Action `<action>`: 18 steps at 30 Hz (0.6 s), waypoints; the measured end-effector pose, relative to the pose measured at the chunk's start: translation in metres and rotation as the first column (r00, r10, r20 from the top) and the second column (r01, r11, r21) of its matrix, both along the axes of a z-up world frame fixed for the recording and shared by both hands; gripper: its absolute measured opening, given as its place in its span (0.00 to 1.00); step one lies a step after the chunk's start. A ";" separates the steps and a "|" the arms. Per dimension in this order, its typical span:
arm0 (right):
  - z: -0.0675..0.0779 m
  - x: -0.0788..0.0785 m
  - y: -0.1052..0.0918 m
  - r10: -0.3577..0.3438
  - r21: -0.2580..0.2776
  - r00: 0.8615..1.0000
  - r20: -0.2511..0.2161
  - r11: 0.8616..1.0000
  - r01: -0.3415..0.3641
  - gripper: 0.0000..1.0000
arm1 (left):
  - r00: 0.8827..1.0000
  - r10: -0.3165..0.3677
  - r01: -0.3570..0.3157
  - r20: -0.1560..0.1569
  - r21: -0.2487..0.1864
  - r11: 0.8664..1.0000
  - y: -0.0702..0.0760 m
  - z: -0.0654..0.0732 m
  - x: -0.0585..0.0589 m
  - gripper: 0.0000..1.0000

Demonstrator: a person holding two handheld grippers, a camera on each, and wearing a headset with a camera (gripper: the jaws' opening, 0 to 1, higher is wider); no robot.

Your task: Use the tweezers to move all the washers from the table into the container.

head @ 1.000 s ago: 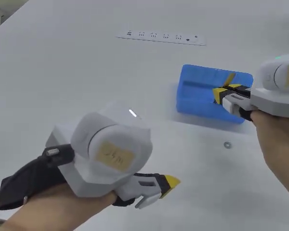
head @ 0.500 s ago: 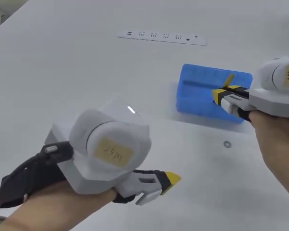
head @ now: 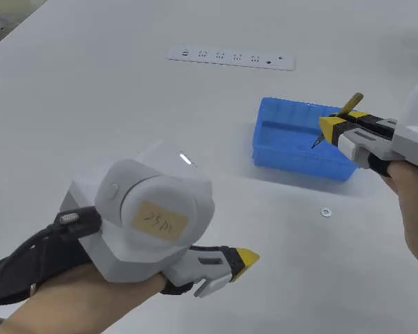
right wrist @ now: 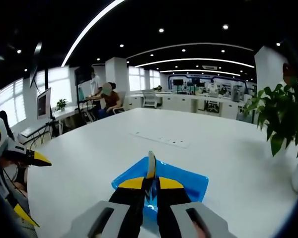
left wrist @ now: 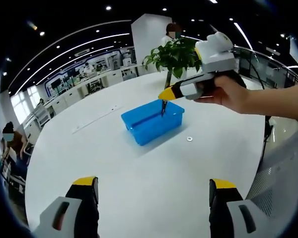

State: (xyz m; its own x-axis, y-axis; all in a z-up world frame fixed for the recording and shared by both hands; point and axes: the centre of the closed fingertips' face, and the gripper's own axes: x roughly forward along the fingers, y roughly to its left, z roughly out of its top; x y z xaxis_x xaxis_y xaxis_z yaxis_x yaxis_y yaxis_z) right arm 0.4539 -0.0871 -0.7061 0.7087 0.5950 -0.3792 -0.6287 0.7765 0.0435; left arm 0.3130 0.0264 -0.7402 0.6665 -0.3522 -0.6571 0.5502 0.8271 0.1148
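Fingers (right wrist: pixel 131 194) of the right gripper (head: pixel 331 126) clamp tweezers (right wrist: pixel 150 166) above the blue container (head: pixel 292 149); left gripper (left wrist: pixel 153 182) fingers spread apart; washer (head: pixel 326 212) on counter (head: pixel 125 104).

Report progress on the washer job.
Done: cannot tell what already lies in the blue container. In hand: the right tool grips the tweezers, tips over the container; any washer in them is too small to see. Remaining: one washer on the table; the left tool hangs open.

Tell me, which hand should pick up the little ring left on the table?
Probably the right. The right tool is shut on the tweezers above the blue container, and the washer lies near it. The left tool is open, empty and farther away.
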 end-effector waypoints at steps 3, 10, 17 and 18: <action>0.004 -0.009 -0.005 -0.005 0.006 1.000 0.002 1.000 0.005 0.05 | 1.000 -0.005 0.005 -0.002 0.002 1.000 -0.001 0.000 0.000 0.95; 0.002 -0.031 -0.011 0.007 -0.015 1.000 -0.001 1.000 -0.007 0.05 | 1.000 -0.010 0.010 0.000 -0.001 1.000 -0.004 0.000 0.001 0.95; -0.013 -0.042 -0.016 0.021 -0.057 1.000 -0.014 0.998 -0.022 0.05 | 1.000 -0.010 0.010 -0.005 -0.011 1.000 -0.005 -0.001 0.000 0.96; -0.015 -0.044 -0.016 0.021 -0.058 1.000 -0.018 0.998 -0.022 0.05 | 1.000 -0.008 0.008 -0.006 -0.010 1.000 -0.005 -0.001 0.000 0.96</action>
